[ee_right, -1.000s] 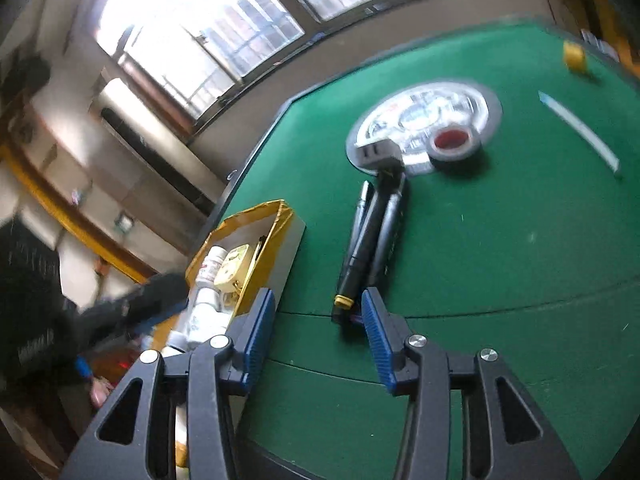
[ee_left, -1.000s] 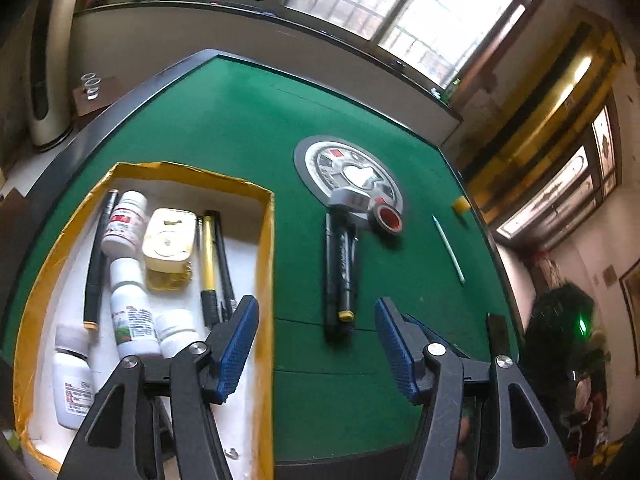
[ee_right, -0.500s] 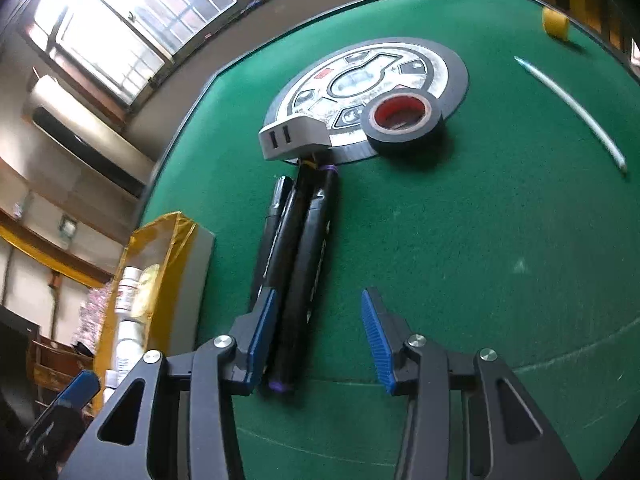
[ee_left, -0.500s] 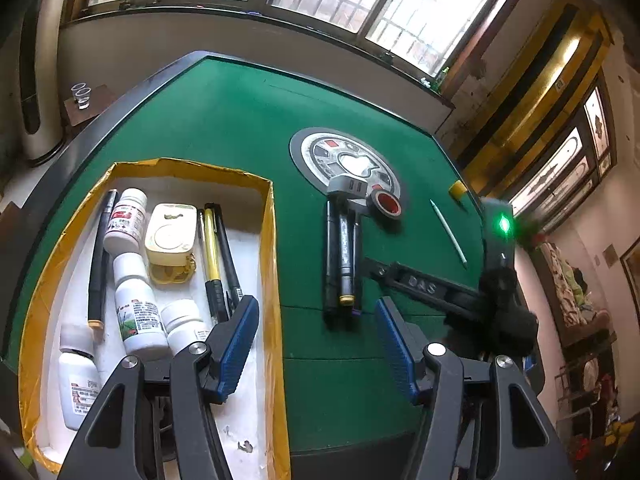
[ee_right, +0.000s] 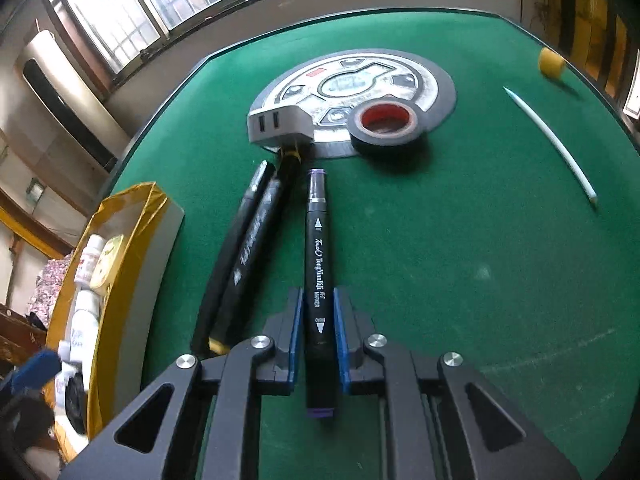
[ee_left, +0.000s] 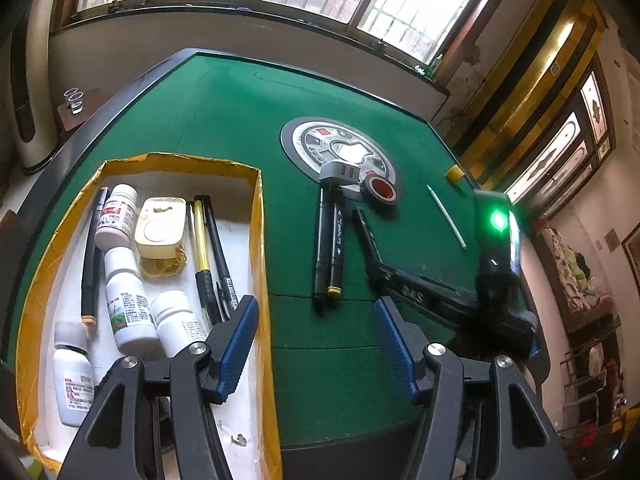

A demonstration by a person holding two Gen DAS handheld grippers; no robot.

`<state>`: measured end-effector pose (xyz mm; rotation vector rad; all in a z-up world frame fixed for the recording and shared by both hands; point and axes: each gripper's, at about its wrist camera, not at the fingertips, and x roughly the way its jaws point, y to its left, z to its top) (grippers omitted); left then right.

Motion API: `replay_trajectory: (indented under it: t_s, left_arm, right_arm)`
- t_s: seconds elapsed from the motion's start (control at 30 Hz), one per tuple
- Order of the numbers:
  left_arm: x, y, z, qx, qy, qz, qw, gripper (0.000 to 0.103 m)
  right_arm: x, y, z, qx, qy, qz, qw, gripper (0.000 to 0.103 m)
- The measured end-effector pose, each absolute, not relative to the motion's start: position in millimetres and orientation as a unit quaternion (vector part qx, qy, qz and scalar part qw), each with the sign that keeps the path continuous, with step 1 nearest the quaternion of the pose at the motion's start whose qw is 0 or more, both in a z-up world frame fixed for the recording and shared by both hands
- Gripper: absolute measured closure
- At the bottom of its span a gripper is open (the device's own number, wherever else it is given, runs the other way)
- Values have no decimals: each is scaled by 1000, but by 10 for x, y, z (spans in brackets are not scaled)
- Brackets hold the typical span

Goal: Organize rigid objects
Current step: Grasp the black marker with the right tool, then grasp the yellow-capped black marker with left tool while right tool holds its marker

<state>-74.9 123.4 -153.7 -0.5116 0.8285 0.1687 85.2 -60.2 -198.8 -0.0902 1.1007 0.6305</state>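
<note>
— Right tool (ee_right: 315,330): closed on purple-capped marker (ee_right: 318,264), low over green desk (ee_right: 440,240), beside two other markers (ee_right: 244,256). Left tool (ee_left: 316,348): wide open, holding nothing.

— Grasp step, probably. Next: lift, carry left, release inside yellow box (ee_left: 258,216).

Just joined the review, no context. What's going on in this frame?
A person with two handheld grippers is sorting items into the yellow-edged box. The right gripper is shut on a black marker, taken from beside the two pens on the green table. The left gripper hangs open near the box, holding nothing. The tape roll and white stick are not yet boxed.
</note>
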Motion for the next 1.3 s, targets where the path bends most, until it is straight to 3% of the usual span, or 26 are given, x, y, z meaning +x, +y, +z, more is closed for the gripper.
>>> replay_trajectory:
  t_s: [0.57,0.67,0.73,1.03,1.3]
  left_arm:
    - [183,778,-1720,-167,486,33,857,40]
    - [374,799,-1786,-165,501,41,848,50]
    - [493,796,-1813,-161,510,45,844,62]
    - [856,839,-2015,-125,545,71,826,70]
    - [935,797,-2021,-93,538,89,833,71]
  right_arm:
    - [724,-1255,-2107,22,493,334,803,90]
    - [734,-1276,-2111,33,493,339,800,90]
    - [730,-1272,-2110,33,492,340,801,90]
    - [737,-1279,-2117,39,491,339,801,90]
    - [741,-1311,-2118,45,492,340,800,90]
